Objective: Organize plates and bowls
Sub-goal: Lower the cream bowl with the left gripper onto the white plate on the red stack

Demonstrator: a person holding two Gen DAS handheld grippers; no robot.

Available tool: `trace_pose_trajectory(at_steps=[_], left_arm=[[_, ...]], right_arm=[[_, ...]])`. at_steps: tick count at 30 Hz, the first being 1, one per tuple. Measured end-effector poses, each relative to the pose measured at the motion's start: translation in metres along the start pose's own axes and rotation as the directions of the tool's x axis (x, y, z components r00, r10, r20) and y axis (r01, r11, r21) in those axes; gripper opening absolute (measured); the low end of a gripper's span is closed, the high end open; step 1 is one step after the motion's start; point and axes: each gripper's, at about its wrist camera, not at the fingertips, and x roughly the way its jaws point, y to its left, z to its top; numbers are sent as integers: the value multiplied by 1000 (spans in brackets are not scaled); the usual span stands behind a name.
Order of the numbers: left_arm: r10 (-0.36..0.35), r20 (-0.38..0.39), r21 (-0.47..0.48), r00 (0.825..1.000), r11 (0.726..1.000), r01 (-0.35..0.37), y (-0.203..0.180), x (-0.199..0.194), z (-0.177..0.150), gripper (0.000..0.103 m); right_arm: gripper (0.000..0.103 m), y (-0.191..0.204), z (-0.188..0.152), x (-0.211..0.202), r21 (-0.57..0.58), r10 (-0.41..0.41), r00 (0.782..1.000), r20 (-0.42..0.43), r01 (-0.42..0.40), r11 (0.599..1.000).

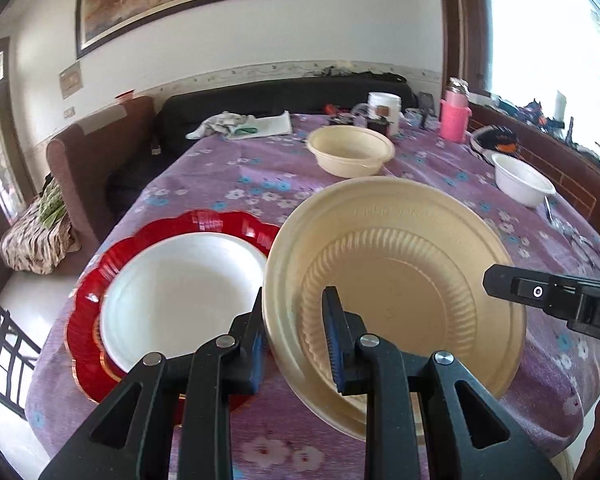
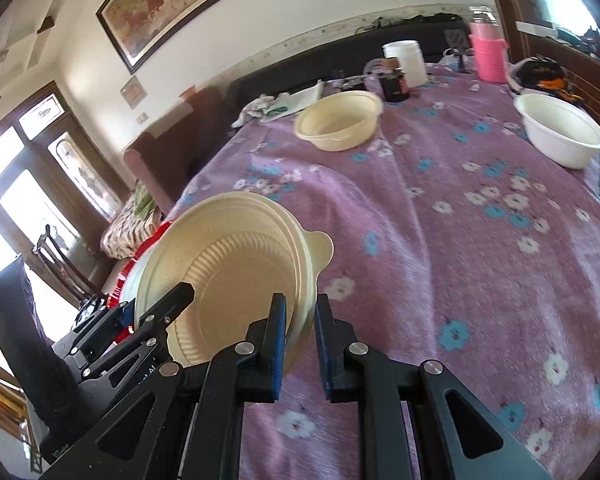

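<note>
The left gripper (image 1: 296, 320) is clamped on the near rim of the cream plate (image 1: 400, 280), and the right gripper (image 2: 300, 320) clamps its other edge; the plate is tilted above the table (image 1: 220, 176). Left of it lies a white plate (image 1: 180, 292) on a red plate (image 1: 92, 320). Farther right stand a cream bowl (image 1: 350, 150) and a white bowl (image 1: 522, 180).

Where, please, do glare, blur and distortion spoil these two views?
Left wrist view: the window at upper right is blown out white, and the fisheye bends the wall and table. Right wrist view: the door glares at left, and the cream bowl looks motion-smeared.
</note>
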Motion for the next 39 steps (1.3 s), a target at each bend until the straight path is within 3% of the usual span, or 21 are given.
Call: trace_pose_trajectory(at_steps=[4,12,21,29,39], left_arm=[[12,9,-25,1000,1000,-12,12,-5,2,23],[-57,12,-81,998,995,58,31,-15,7,23],[-20,60,-121,998,992,28,60,-35,23,23],[53,55,-204,997,978,-41,104,-34,25,23],[62,-6,-256,998,965,-61,129,-13,15,23]], right_arm=[[16,15,7,5,-29,9,1000,-1,-9,1000],[16,32,15,-3,-42,20,1000,19,-19,999],[16,54,31,-4,-68,74,997,20,-72,995],[16,91,46,32,-92,144,989,-41,-148,985],[16,101,43,87,-71,132,980,-149,-143,987]])
